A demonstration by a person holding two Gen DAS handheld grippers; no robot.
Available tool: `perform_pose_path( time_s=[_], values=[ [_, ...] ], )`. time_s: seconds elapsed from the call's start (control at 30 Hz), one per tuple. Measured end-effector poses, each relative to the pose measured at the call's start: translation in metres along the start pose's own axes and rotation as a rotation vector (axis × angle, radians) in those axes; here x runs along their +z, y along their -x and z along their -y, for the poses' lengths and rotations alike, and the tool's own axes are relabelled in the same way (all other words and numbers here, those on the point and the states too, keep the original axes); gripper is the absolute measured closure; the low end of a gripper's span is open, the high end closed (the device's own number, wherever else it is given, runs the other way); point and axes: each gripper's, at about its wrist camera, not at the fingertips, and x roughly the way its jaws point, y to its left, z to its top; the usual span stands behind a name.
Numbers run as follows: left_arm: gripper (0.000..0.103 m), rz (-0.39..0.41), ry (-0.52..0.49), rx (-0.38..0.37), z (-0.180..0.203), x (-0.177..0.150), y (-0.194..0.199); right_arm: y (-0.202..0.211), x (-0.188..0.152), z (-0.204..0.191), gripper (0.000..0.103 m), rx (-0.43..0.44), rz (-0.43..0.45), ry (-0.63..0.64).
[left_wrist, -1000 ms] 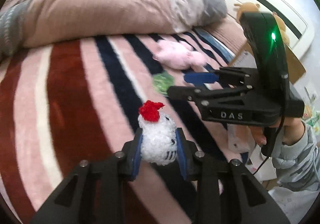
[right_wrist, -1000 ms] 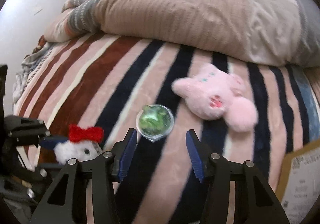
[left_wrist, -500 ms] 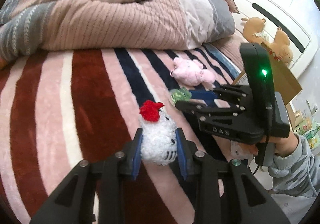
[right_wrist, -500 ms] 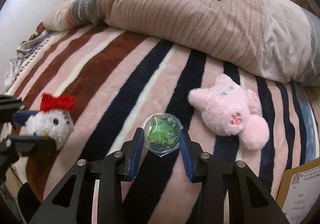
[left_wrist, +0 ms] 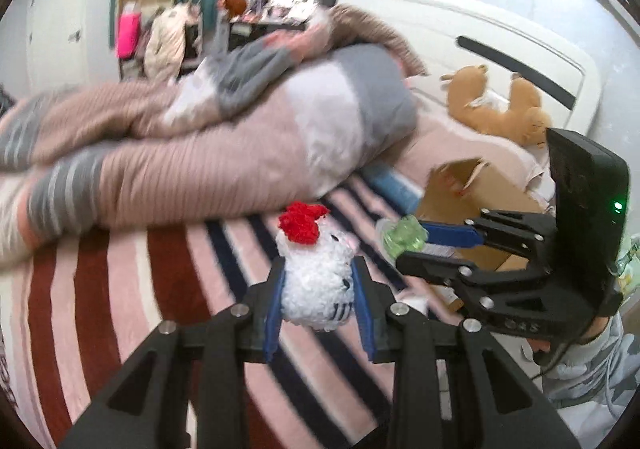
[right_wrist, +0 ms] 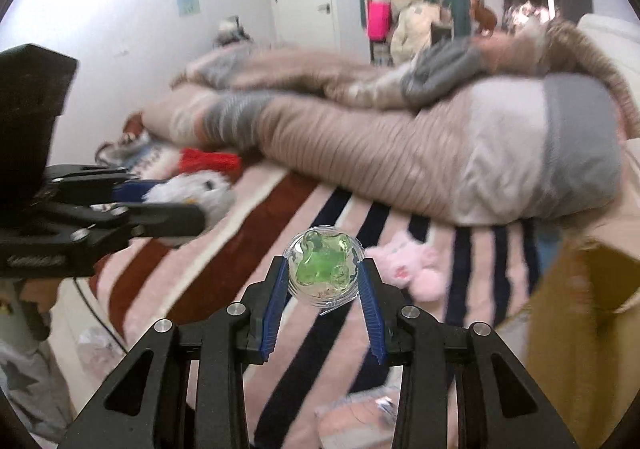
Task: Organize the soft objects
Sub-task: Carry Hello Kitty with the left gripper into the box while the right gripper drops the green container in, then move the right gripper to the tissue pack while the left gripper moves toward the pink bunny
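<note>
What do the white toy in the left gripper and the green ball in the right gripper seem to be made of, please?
White toy: fuzzy, nubbly plush with a red yarn-like bow, matte. Green ball: glossy clear shell, probably soft plastic, over green lumps; it shows bright highlights.

Your left wrist camera looks forward along its fingers, close over the striped blanket (left_wrist: 100, 289), toward the rumpled duvet (left_wrist: 200, 161) at 12 o'clock, with your right gripper (left_wrist: 404, 245) near at 3 o'clock. Your right wrist camera sits equally close and faces the same way, with your left gripper (right_wrist: 192, 205) at 9 o'clock. Both views share blanket, duvet, cardboard box (right_wrist: 580, 301) and far shelves.
</note>
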Motion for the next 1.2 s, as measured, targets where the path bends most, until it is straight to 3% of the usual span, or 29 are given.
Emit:
perform_pose_path(
  time_s=[0.23,0.37,0.57,0.93,1.03,1.1,1.2],
  values=[
    [0.075,0.034,-0.144,-0.089,0.094,0.057,-0.023,0.078,-0.011,0.057,0.072,-0.122,0.094,-0.069],
    [0.075,-0.014,-0.200,-0.137,0.145,0.079,-0.059,0.097,-0.029,0.096,0.071,-0.204,0.076,-0.117],
    [0.075,-0.106,-0.272,-0.166,0.199,0.089,-0.108,0.100,-0.054,0.138,0.071,-0.225,-0.004,-0.175],
    [0.069,-0.188,-0.290,-0.134,0.212,0.084,-0.144,0.078,-0.070,0.162,0.070,-0.234,-0.100,-0.167],
    [0.061,-0.180,-0.283,-0.127,0.209,0.084,-0.142,0.078,-0.069,0.164,0.066,-0.232,-0.099,-0.170],
    [0.050,-0.169,-0.278,-0.129,0.206,0.085,-0.138,0.079,-0.068,0.163,0.065,-0.226,-0.095,-0.170],
    [0.046,-0.147,-0.266,-0.128,0.199,0.085,-0.129,0.083,-0.067,0.159,0.065,-0.227,-0.087,-0.167]
  ],
)
